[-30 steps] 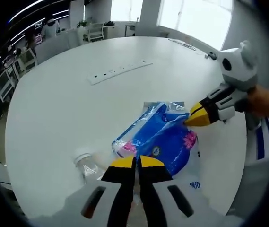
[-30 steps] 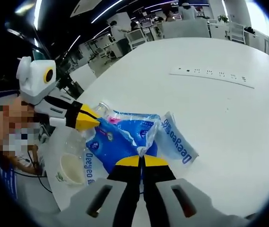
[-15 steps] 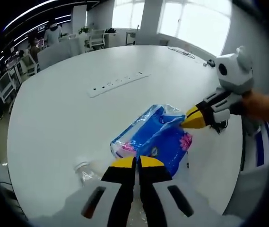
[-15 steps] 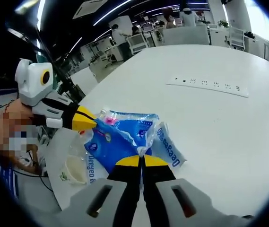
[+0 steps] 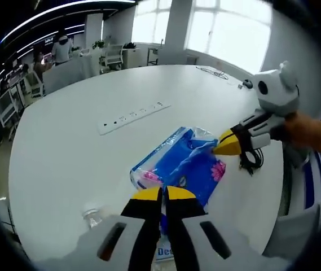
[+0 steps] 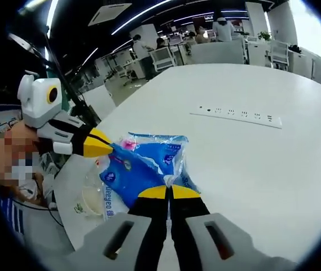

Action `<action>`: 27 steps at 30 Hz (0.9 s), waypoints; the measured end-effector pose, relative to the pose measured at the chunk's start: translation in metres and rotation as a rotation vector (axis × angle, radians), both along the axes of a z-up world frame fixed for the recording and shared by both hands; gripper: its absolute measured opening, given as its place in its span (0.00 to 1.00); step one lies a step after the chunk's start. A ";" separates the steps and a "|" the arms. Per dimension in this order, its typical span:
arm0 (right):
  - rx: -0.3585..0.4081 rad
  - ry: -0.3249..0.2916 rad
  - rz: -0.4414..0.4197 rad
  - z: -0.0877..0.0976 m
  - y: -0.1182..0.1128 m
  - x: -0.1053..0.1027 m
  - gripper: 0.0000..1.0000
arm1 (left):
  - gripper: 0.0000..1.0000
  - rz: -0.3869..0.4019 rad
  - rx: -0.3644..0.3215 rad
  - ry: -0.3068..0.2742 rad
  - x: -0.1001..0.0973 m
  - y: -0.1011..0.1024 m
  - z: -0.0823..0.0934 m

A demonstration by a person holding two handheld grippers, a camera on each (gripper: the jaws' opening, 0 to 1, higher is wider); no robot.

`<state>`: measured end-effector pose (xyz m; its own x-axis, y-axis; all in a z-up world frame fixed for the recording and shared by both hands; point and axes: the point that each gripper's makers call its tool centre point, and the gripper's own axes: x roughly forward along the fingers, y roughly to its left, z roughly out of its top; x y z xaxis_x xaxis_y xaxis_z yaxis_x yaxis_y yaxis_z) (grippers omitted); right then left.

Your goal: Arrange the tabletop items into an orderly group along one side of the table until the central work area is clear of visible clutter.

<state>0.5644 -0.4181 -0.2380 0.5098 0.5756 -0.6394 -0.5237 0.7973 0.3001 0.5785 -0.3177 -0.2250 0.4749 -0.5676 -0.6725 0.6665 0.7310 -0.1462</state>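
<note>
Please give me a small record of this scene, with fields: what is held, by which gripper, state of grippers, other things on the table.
held item: blue plastic package, lifted off the white table
left gripper: shut on one end of the package
right gripper: shut on the opposite end
power strip: flat on the table beyond the package
black cable: on the table near the right gripper
clear bottle: lying near the left gripper

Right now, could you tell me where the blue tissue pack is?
The blue tissue pack lies on the white table, pinched between both tongs: left tongs at its near edge, right tongs at its far corner, short of the power strip.
</note>
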 end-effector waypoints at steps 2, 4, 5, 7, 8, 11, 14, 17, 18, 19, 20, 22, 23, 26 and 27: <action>0.002 -0.008 -0.008 0.006 -0.007 0.001 0.00 | 0.00 -0.002 -0.006 -0.004 0.000 -0.005 0.004; 0.000 -0.015 -0.010 0.010 -0.012 0.001 0.00 | 0.00 -0.007 -0.008 -0.009 0.000 -0.009 0.007; -0.002 -0.018 -0.011 0.011 -0.014 0.001 0.00 | 0.00 -0.009 -0.010 -0.012 0.000 -0.012 0.009; -0.005 -0.023 -0.013 0.014 -0.019 0.001 0.00 | 0.00 -0.015 -0.016 -0.018 0.000 -0.019 0.014; -0.007 -0.027 -0.016 0.015 -0.022 0.002 0.00 | 0.00 -0.016 -0.019 -0.020 0.000 -0.022 0.016; -0.013 -0.037 -0.025 0.020 -0.031 0.003 0.00 | 0.00 -0.028 -0.020 -0.028 0.000 -0.032 0.021; -0.016 -0.048 -0.038 0.026 -0.042 0.004 0.00 | 0.00 -0.038 -0.027 -0.038 0.001 -0.042 0.027; -0.018 -0.055 -0.049 0.030 -0.051 0.004 0.00 | 0.00 -0.046 -0.035 -0.041 0.001 -0.052 0.032; -0.020 -0.058 -0.052 0.031 -0.054 0.005 0.00 | 0.00 -0.052 -0.036 -0.045 0.001 -0.055 0.033; -0.021 -0.060 -0.057 0.032 -0.058 0.005 0.00 | 0.00 -0.055 -0.036 -0.046 0.001 -0.058 0.034; -0.022 -0.062 -0.061 0.033 -0.061 0.005 0.00 | 0.00 -0.060 -0.037 -0.047 0.001 -0.062 0.035; -0.027 -0.066 -0.070 0.035 -0.068 0.005 0.00 | 0.00 -0.070 -0.040 -0.051 0.001 -0.067 0.037; -0.028 -0.068 -0.073 0.036 -0.071 0.005 0.00 | 0.00 -0.075 -0.041 -0.051 0.002 -0.072 0.038; -0.035 -0.073 -0.084 0.039 -0.080 0.005 0.00 | 0.00 -0.088 -0.044 -0.056 0.003 -0.081 0.041; -0.037 -0.076 -0.091 0.040 -0.084 0.006 0.00 | 0.00 -0.093 -0.045 -0.057 0.004 -0.085 0.042</action>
